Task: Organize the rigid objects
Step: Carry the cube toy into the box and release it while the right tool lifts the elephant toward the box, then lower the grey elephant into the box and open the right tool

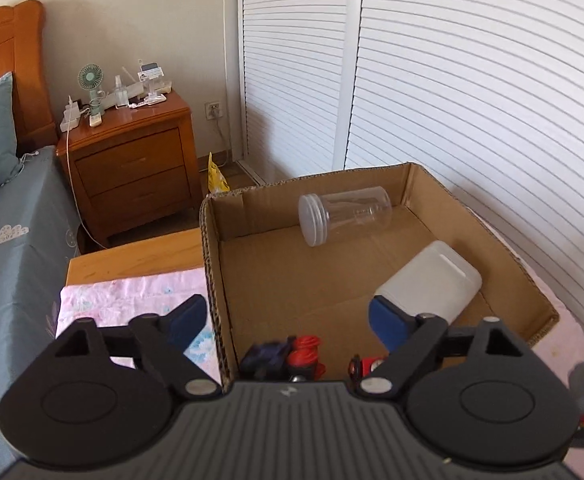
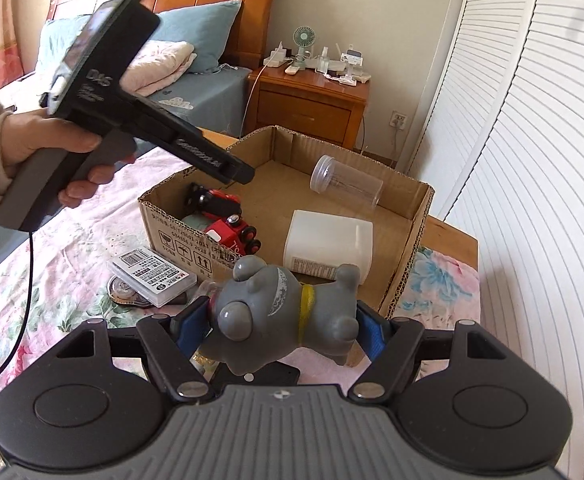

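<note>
My right tongs (image 2: 281, 326) are closed on the grey toy dog (image 2: 279, 316), its blue pads (image 2: 372, 330) pressed to either side of the body, with the dog lying sideways between them, head to my left. Just beyond the dog sits the open cardboard box (image 2: 422, 216). Inside it, a white plastic container (image 2: 328, 244) lies straight ahead, a clear jar (image 2: 346, 180) rests on its side farther back, and red toy cars (image 2: 231, 228) sit in the near left corner. Left of the box, on the floral-covered surface (image 2: 79, 264), lies a small clear case with a label (image 2: 151, 276).

My left tongs (image 1: 287, 322) hang spread wide and hold nothing, over the near edge of the box (image 1: 211, 264); the white container (image 1: 432, 280) is just past the right pad (image 1: 388, 322).
</note>
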A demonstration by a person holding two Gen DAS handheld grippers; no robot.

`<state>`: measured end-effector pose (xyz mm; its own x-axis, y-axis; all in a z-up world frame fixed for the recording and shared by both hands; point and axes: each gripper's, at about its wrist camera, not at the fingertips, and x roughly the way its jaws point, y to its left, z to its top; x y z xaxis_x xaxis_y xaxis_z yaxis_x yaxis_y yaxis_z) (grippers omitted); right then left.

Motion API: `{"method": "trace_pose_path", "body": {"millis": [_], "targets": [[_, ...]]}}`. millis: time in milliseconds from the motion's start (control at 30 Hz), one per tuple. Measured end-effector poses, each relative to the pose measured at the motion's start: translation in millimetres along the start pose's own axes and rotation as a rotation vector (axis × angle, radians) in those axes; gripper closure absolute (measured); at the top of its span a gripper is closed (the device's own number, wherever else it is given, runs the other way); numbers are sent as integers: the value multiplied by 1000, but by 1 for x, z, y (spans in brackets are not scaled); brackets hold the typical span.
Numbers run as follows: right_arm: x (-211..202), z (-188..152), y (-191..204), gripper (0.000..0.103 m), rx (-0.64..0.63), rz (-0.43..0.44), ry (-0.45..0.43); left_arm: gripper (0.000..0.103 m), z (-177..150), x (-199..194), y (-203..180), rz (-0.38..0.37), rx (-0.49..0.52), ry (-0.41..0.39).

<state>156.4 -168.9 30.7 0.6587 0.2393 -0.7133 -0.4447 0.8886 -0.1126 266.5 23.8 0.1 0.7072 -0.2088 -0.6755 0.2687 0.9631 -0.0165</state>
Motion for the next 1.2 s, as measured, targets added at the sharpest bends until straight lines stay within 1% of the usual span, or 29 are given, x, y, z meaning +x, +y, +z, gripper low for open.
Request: {"method": "trace_pose_path", "body": {"millis": [167, 233, 367, 467, 533, 600, 700, 800, 933, 1200], "targets": [[6, 5, -2, 24, 4, 11, 9, 3, -19, -38, -6, 16, 49, -41], [8, 8, -3, 24, 12, 19, 12, 3, -29, -54, -10, 22, 60, -53], [14, 15, -5, 24, 25, 25, 15, 1, -54, -85, -19, 31, 53, -65], [20, 21, -5, 24, 27, 25, 22, 1, -78, -98, -27, 70, 36, -58], [25, 25, -4, 24, 28, 28, 27, 1, -93, -104, -31, 108, 18, -49], [30, 31, -4, 24, 31, 32, 32, 1, -103, -106, -33, 127, -4, -39], [37, 43, -4, 24, 31, 32, 37, 1, -114, -111, -33, 109, -29, -23], [47, 59, -4, 24, 36, 29, 42, 1, -118, -116, -31, 132, -37, -43], [63, 83, -4, 24, 45, 36, 45, 1, -122, -120, -31, 168, -18, -62], [108, 128, 0, 24, 54, 35, 69, 1, -128, -118, -19, 181, -30, -59]]}}
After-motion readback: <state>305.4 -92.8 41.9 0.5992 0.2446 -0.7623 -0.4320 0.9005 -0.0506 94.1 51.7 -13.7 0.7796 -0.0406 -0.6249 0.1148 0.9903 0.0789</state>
